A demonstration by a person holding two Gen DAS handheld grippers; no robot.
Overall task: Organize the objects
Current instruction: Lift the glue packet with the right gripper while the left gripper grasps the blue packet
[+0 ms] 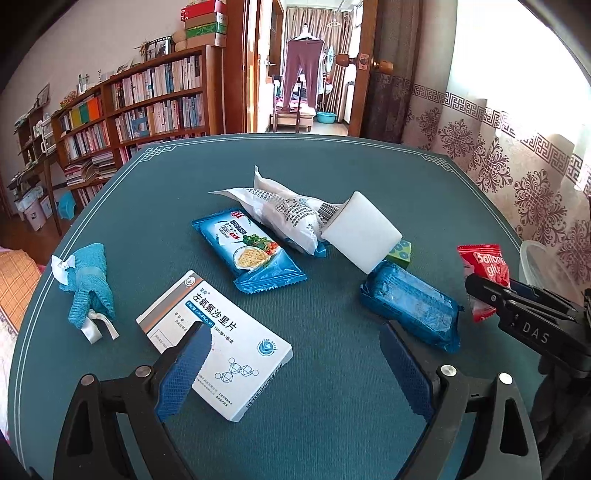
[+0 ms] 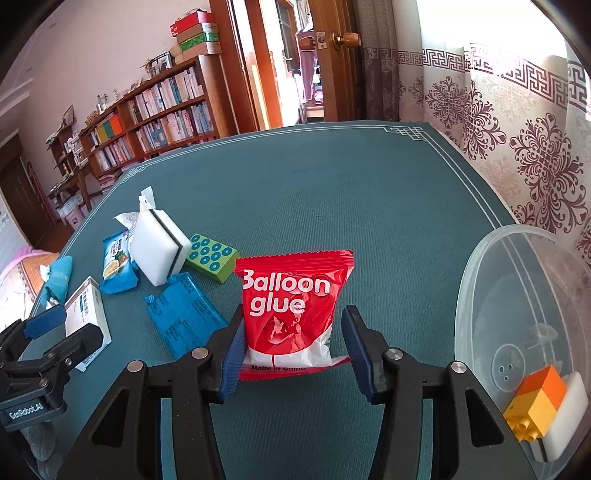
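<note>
Bookcase (image 1: 147,99) along the left wall, shelves packed with books. Stacked boxes (image 1: 205,22) on its top, red one uppermost; picture frames (image 1: 159,48) beside them. Open wooden door (image 1: 373,70) with round knob (image 1: 345,59) past the table's far edge. Purple trousers (image 1: 301,70) hang in the room beyond; blue basin (image 1: 325,117) on that floor. Patterned curtain (image 2: 517,147) behind the table's right edge, backlit.

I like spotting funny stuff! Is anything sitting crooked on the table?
Yes. The white sponge is tilted, propped on the white snack bag and the green block instead of lying flat.
</note>
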